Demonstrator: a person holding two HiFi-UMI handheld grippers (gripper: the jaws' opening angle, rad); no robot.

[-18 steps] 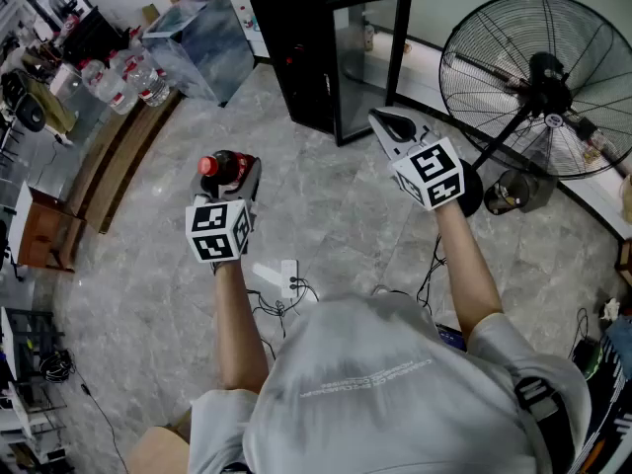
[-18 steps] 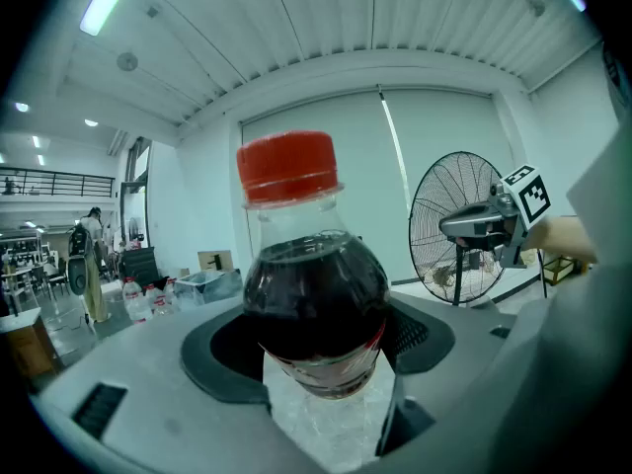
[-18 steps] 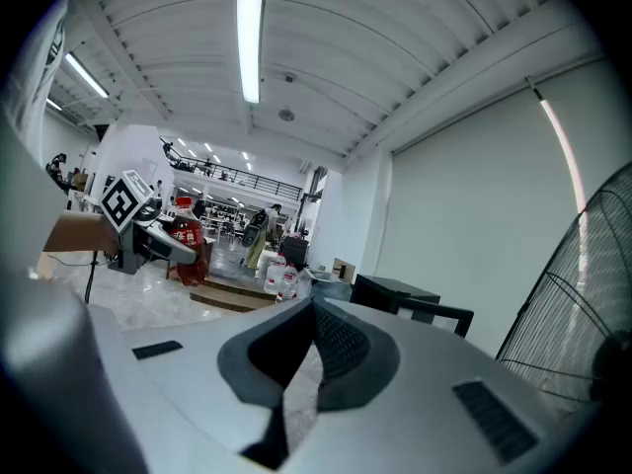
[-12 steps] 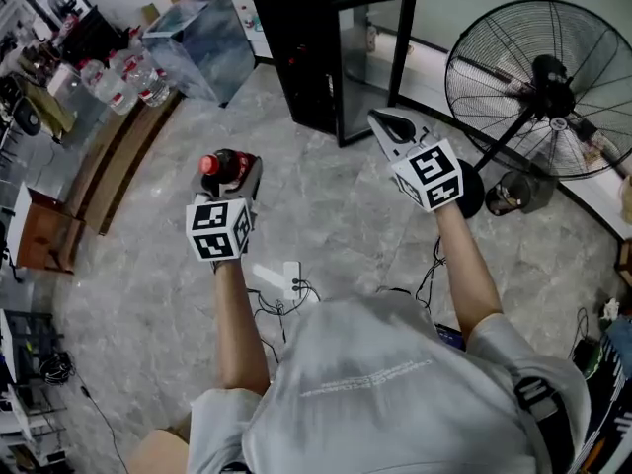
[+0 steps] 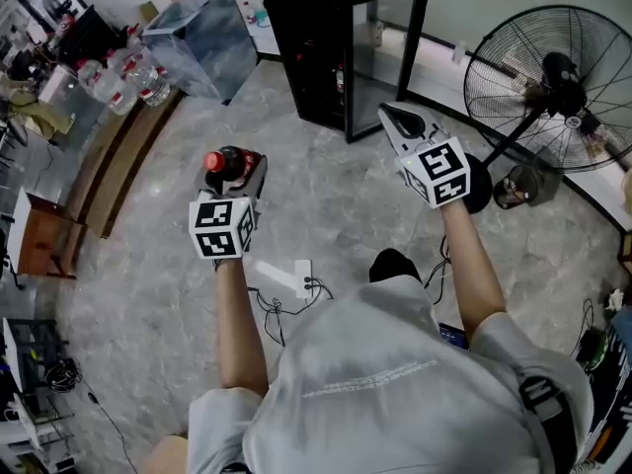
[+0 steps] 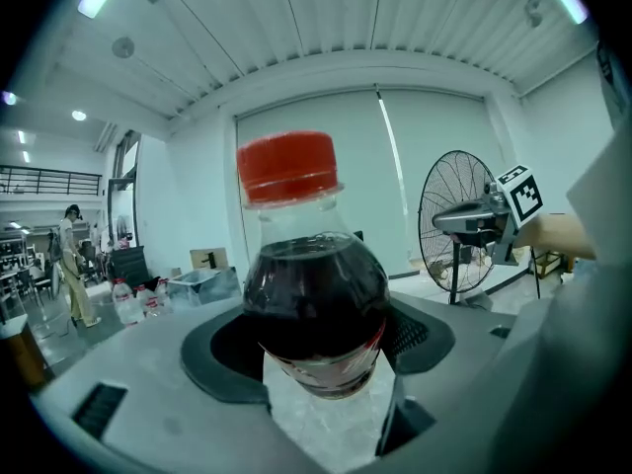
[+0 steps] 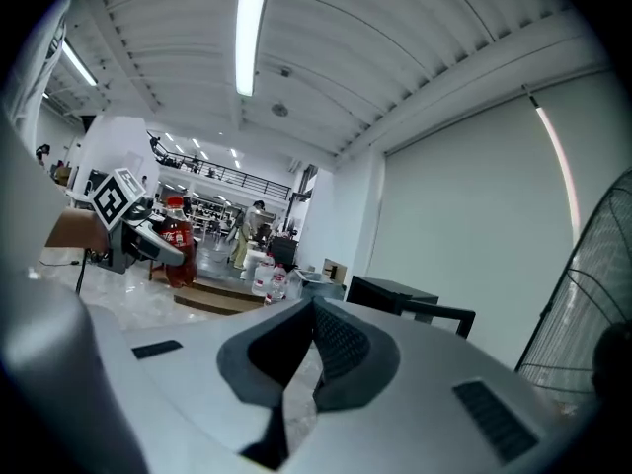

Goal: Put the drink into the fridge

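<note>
Draws nearer the fridge (image 5: 314,42) than half a second ago: now larger and more squarely ahead in the head view, its door (image 5: 387,52) standing open, with the fan (image 5: 558,92) slid off to the right. Carries the drink (image 6: 314,299) upright in the left gripper (image 5: 237,173), jaws clamped on the bottle's body, red cap up, still well apart from the fridge. Keeps the right gripper (image 5: 397,122) empty, jaws pressed together, aimed toward the open door. Probably means the walk-up is nearly over; leaves the reach inside and the release on a shelf not yet done.
</note>
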